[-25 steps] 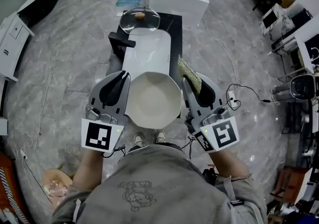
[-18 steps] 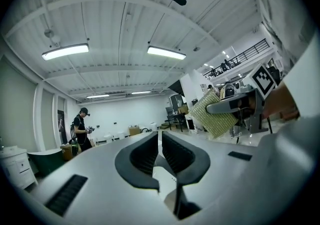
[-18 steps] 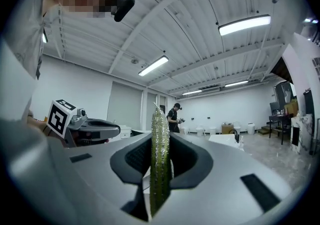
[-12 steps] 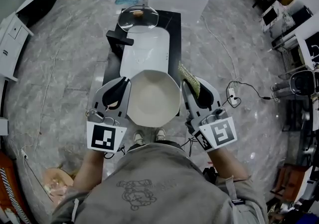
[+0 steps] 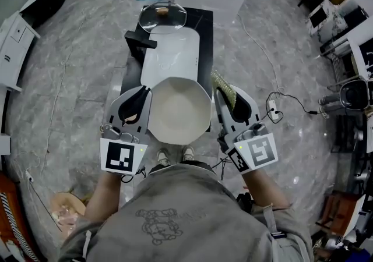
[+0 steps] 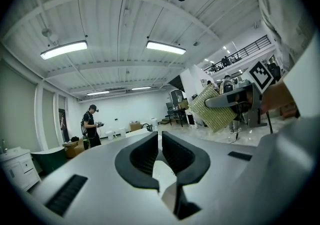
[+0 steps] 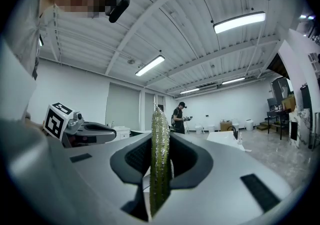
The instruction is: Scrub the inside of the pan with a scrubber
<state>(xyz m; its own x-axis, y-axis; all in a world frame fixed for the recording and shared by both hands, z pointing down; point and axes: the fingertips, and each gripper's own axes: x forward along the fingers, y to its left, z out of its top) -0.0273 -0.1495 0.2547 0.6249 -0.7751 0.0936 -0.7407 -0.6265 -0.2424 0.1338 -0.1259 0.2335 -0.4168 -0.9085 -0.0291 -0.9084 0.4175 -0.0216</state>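
Pan (image 5: 179, 109): held at near end of sink (image 5: 172, 57), left rim pinched in closed left gripper (image 5: 141, 93). Scrubber (image 5: 223, 87) clamped edge-on in right gripper (image 5: 224, 99), just beside right rim, not inside yet. Probably pre-scrub. Next: swing pad over rim, press onto base. Open floor either side.

The pan (image 5: 179, 109) hangs over a sink (image 5: 172, 60), left gripper (image 5: 141, 93) at its rim, right gripper (image 5: 219, 95) gripping a scrubber (image 5: 223, 87).

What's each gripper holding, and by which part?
Left gripper: the pan, by its left rim. Right gripper: the scrubber, edge-on, pinched at its near end.
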